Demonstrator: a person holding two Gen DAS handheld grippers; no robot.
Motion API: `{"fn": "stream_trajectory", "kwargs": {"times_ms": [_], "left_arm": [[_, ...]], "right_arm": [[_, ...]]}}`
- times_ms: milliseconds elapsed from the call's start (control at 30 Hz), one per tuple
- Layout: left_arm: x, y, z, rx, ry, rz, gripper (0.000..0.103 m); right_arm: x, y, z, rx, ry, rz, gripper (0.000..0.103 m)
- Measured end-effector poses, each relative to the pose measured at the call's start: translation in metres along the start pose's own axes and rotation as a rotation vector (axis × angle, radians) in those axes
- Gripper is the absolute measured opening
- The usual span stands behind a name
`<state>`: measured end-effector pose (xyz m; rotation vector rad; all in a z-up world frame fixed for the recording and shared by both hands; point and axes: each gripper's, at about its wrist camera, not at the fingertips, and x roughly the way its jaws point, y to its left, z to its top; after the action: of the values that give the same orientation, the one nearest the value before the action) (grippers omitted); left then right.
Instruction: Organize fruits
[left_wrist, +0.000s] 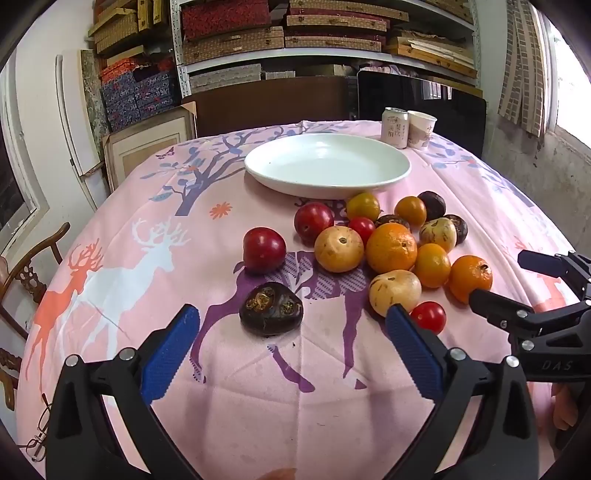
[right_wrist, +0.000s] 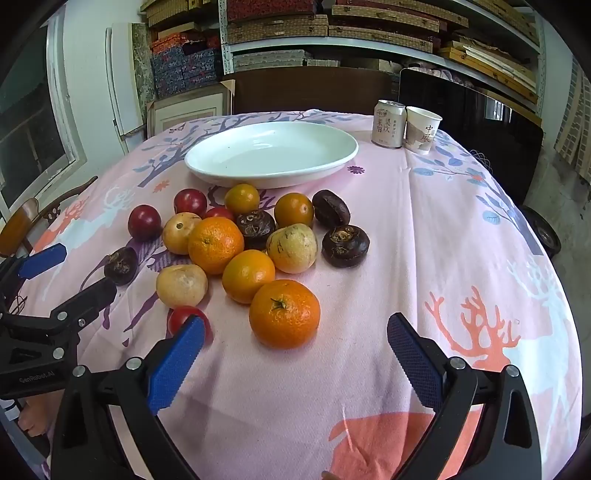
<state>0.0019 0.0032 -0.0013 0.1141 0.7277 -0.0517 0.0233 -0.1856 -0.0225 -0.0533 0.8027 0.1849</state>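
Observation:
A pile of fruit lies on the pink tablecloth in front of an empty white plate (left_wrist: 327, 164), which also shows in the right wrist view (right_wrist: 271, 153). My left gripper (left_wrist: 291, 323) is open, its blue pads either side of a dark water chestnut (left_wrist: 270, 308) just ahead. A red plum (left_wrist: 264, 250) lies beyond it. My right gripper (right_wrist: 295, 334) is open, with the nearest orange (right_wrist: 284, 314) between its fingertips' line. A cherry tomato (right_wrist: 186, 319) sits by its left pad. The right gripper also shows in the left wrist view (left_wrist: 517, 284).
A drink can (right_wrist: 388, 123) and a paper cup (right_wrist: 422, 130) stand at the back right of the table. Oranges, pale melons, plums and dark chestnuts crowd the middle. A wooden chair (left_wrist: 33, 266) stands left of the table. Shelves of boxes fill the back wall.

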Motion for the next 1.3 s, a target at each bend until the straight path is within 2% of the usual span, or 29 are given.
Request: {"fn": "stream_trajectory", "kwargs": {"times_ms": [1300], "left_arm": [[0.0035, -0.0005, -0.0051, -0.001, 0.013, 0.002, 0.099]], "right_arm": [[-0.0012, -0.0011, -0.0002, 0.006, -0.003, 0.009, 0.1]]}}
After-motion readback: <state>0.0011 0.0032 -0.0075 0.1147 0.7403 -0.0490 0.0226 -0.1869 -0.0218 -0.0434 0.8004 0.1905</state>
